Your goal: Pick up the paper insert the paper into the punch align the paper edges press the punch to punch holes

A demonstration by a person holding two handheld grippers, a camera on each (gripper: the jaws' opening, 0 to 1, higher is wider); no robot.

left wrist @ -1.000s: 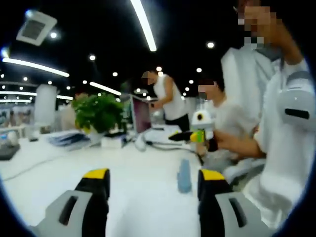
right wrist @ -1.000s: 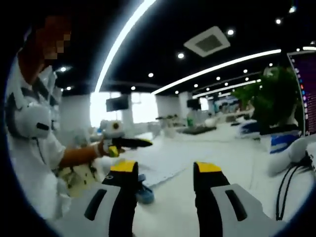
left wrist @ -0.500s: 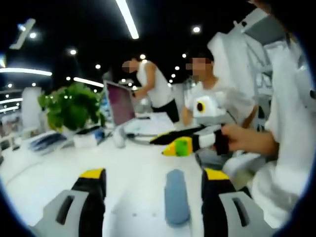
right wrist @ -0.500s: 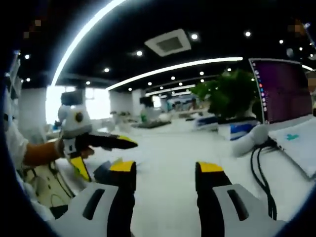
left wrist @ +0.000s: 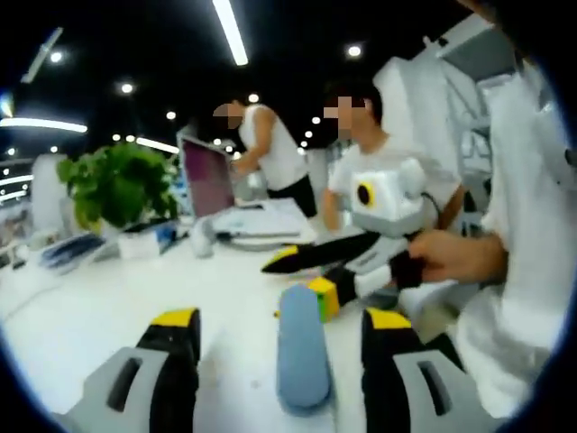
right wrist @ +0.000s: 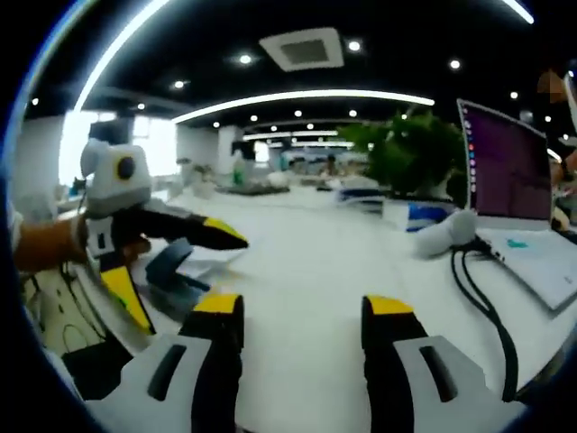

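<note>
A blue hole punch (left wrist: 302,356) lies on the white table (left wrist: 81,311), just ahead of my left gripper (left wrist: 281,320) and in line with the gap between its jaws. That gripper is open and holds nothing. From the right, my right gripper (left wrist: 306,275) comes in, held by a hand (left wrist: 451,257), its jaws apart above the punch's far end. In the right gripper view the punch (right wrist: 176,266) sits at the left under the left gripper (right wrist: 180,262). A white sheet (right wrist: 216,263) seems to lie beside it, hard to make out. My right gripper (right wrist: 302,307) is open.
A laptop (right wrist: 509,171) with a purple screen, a white object (right wrist: 442,233) and black cables (right wrist: 482,293) lie at the right. A green plant (right wrist: 410,153) stands behind. Two people (left wrist: 270,153) work at the table's far end near the plant (left wrist: 113,185).
Both views have swung and dropped toward the table. The punch now looms larger between the left jaws, and each gripper has drawn closer to it.
</note>
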